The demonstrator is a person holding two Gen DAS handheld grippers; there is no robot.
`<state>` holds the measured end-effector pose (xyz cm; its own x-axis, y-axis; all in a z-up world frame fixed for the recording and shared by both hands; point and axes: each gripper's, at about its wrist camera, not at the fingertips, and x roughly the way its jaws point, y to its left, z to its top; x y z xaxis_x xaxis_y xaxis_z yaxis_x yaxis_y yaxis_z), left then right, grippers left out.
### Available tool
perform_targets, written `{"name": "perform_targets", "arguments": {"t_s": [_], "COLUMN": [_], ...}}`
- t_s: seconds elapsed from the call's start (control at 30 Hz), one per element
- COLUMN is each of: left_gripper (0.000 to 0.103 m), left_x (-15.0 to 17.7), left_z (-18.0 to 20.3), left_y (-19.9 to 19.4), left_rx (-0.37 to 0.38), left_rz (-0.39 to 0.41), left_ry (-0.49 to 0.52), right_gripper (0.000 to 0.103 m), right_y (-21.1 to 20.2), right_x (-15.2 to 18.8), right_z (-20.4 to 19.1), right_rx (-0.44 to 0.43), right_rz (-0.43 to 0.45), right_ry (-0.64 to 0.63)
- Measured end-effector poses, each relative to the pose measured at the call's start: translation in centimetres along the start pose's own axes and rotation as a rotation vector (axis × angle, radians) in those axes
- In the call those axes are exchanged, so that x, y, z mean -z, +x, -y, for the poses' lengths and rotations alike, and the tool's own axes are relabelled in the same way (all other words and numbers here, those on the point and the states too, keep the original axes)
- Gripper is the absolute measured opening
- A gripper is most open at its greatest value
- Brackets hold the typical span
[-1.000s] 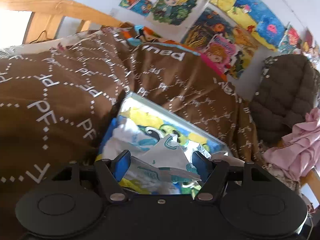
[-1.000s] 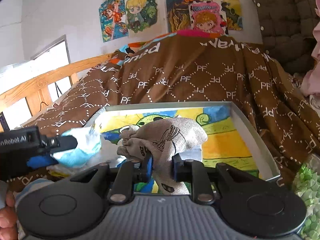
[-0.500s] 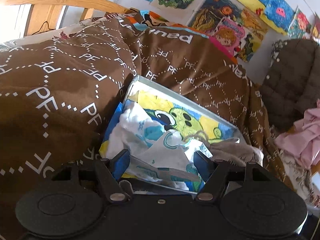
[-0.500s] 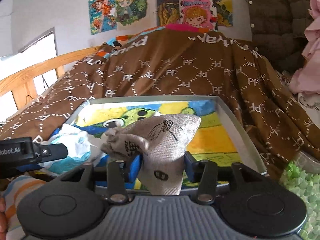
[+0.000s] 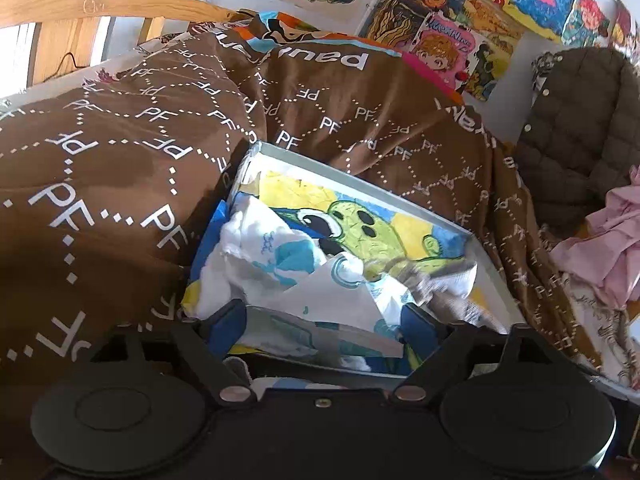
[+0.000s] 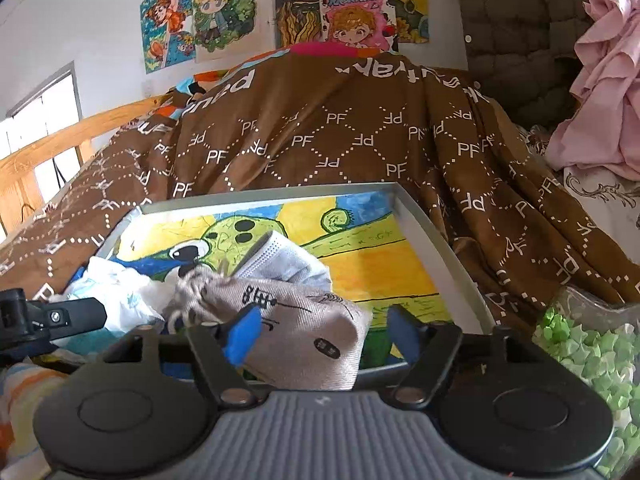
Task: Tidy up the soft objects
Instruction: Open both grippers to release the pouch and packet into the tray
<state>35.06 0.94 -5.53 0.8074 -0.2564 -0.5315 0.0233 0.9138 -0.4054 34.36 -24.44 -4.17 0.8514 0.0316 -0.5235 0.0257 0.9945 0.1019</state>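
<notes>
Beige cloth drawstring pouch (image 6: 304, 340) lies in our grey tray w/ cartoon lining (image 6: 436, 240), btwn right claw (image 6: 320, 334) jaws, opening, unpressed. Left claw (image 5: 326, 324) opening over crumpled white-blue plastic bag (image 5: 260, 264).

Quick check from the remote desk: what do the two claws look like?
Both are black with blue finger pads and silver pivot screws. The left claw has a smooth black body; the right claw has a ribbed grey one. A striped sleeve shows at lower left.

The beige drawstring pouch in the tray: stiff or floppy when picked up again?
Probably floppy: the beige drawstring pouch lies creased and sagging between the opening right gripper jaws. Likely light, since it slumps flat. The gathered neck might snag the white cloth beside it.
</notes>
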Motion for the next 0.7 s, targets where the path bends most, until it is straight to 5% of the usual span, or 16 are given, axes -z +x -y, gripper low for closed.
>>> {"name": "perform_targets", "arguments": {"t_s": [0.33,0.4,0.7], "left_gripper": [0.093,0.101,0.102], "left_x": [-0.4,-0.6,-1.7], "left_z": [0.2,0.5,3.1], "left_y": [-2.1,-3.4,-10.3], "left_rx": [0.01,0.008,-0.031], "left_rz": [0.041,0.08,0.231], "left_ry": [-0.061,-0.058,0.047], "right_gripper": [0.097,0.099,0.103], "right_y": [-4.1,-5.3,-12.6], "right_x": [-1.9,-2.4,-3.5], "right_z": [1.1,1.2,-0.2], "right_rx": [-0.028,-0.038,-0.073], "right_rz": [0.088,0.112,0.239], "right_ry": [0.077,0.089,0.021]}}
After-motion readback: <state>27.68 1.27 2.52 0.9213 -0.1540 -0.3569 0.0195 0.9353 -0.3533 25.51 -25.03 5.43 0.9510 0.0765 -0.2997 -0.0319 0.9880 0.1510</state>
